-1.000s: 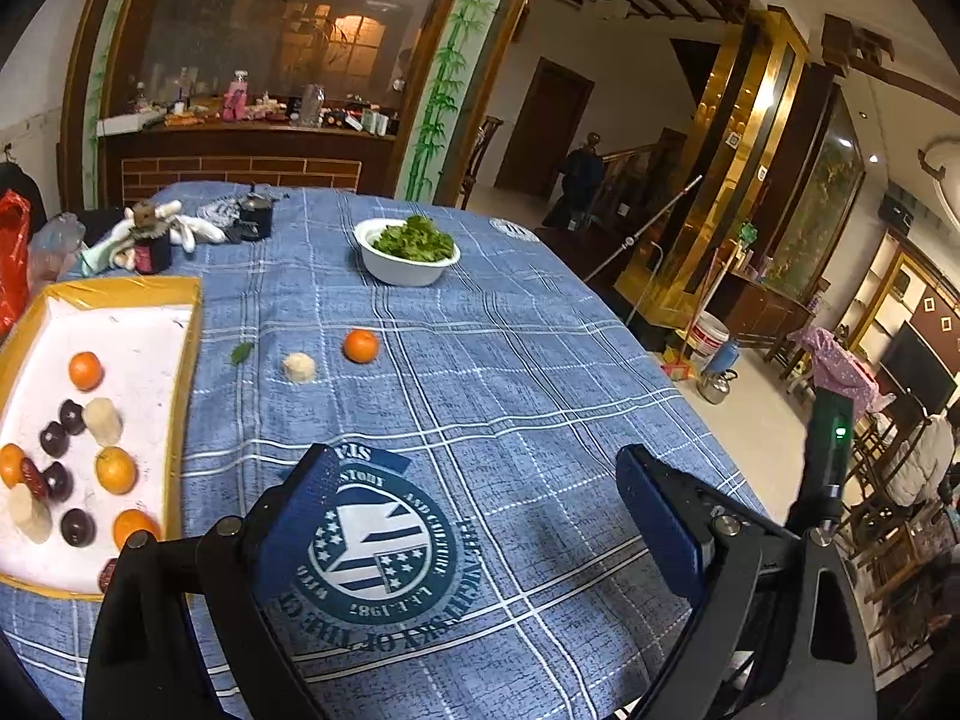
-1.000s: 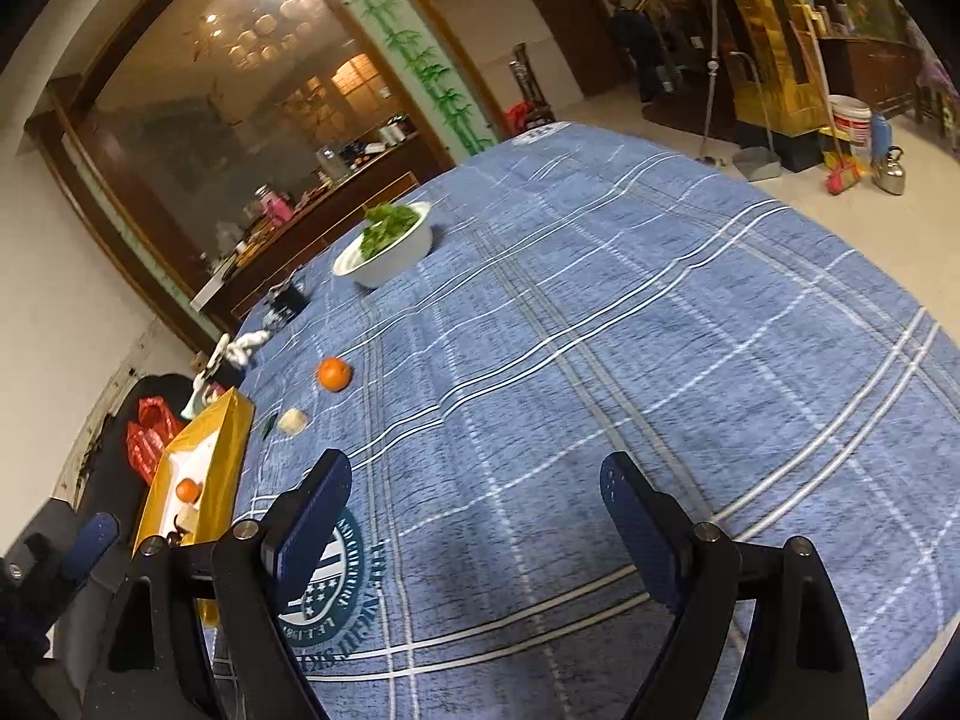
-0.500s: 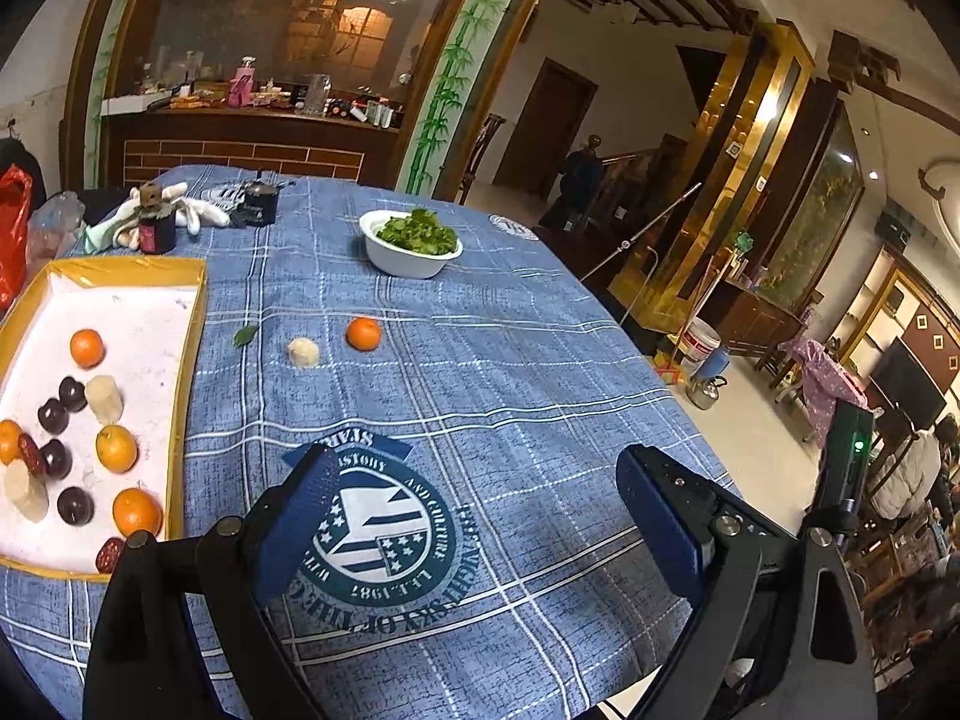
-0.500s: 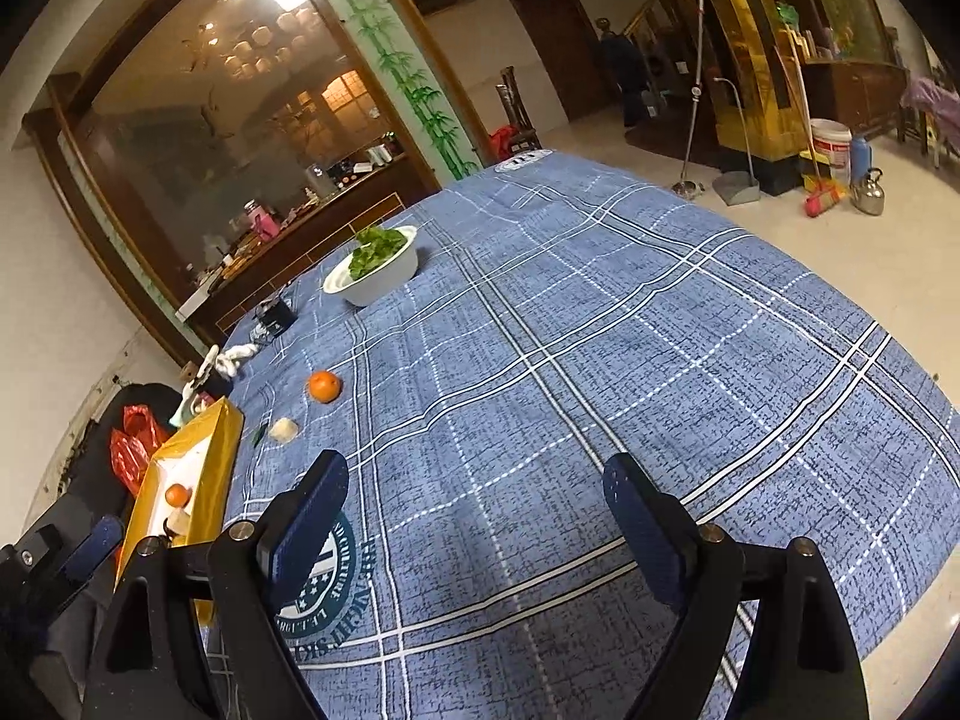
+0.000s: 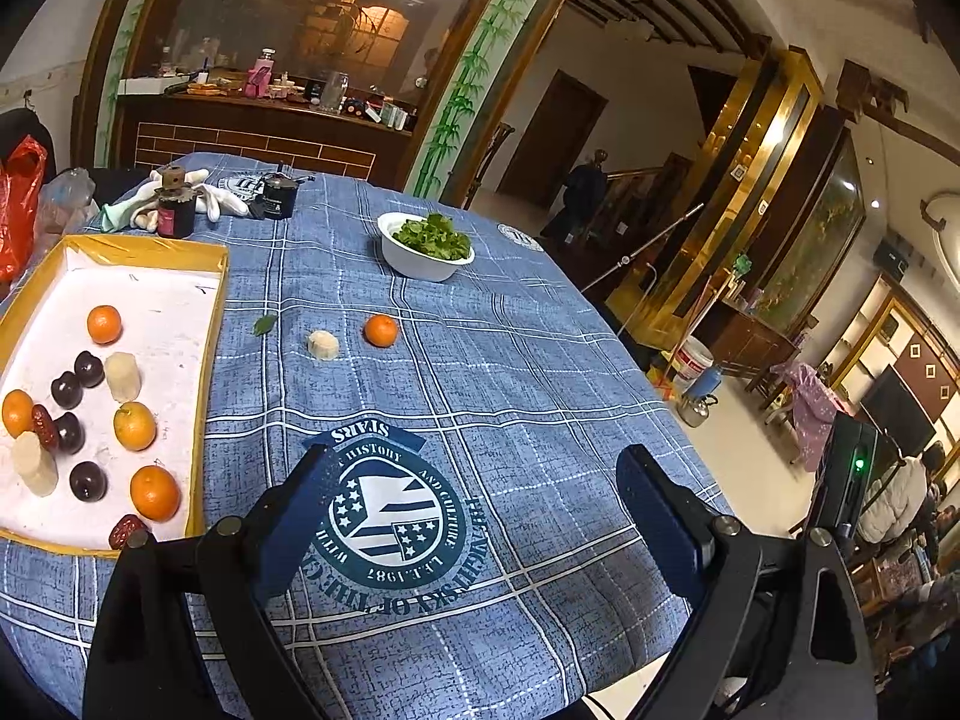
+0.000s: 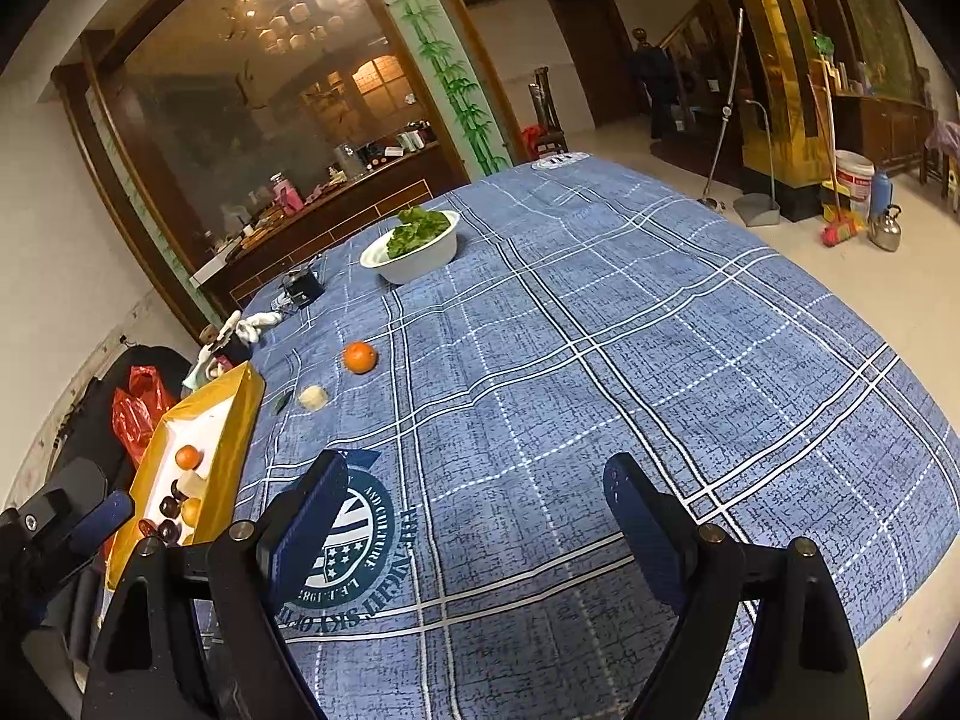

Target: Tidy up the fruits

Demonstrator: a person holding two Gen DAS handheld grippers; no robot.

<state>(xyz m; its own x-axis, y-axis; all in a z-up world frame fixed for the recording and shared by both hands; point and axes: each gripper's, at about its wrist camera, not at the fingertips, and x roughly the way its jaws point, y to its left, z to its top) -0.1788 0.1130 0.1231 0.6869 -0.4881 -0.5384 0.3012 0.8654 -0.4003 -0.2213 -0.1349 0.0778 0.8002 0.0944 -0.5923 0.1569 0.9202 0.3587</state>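
A yellow-rimmed tray (image 5: 213, 324) with a white floor holds several oranges, dark plums, pale chunks and red dates on the table's left; it also shows in the right wrist view (image 6: 231, 438). A loose orange (image 5: 381, 330) and a pale peeled piece (image 5: 323, 345) lie on the blue checked cloth right of the tray, also seen as the orange (image 6: 359, 357) and the pale piece (image 6: 312, 398). My left gripper (image 5: 480, 504) is open and empty above the cloth's round emblem. My right gripper (image 6: 474, 510) is open and empty, near the table's front.
A white bowl of greens (image 5: 427, 252) stands beyond the loose fruit. A small green leaf (image 5: 264, 324) lies by the tray. A dark jar (image 5: 176, 210), white gloves and a black cup (image 5: 279, 198) sit at the far left. The table edge drops off at right.
Both grippers have drawn back and tilted a little, so the tray and loose fruit sit slightly farther in view. Both stay open and empty. The fruit has not moved.
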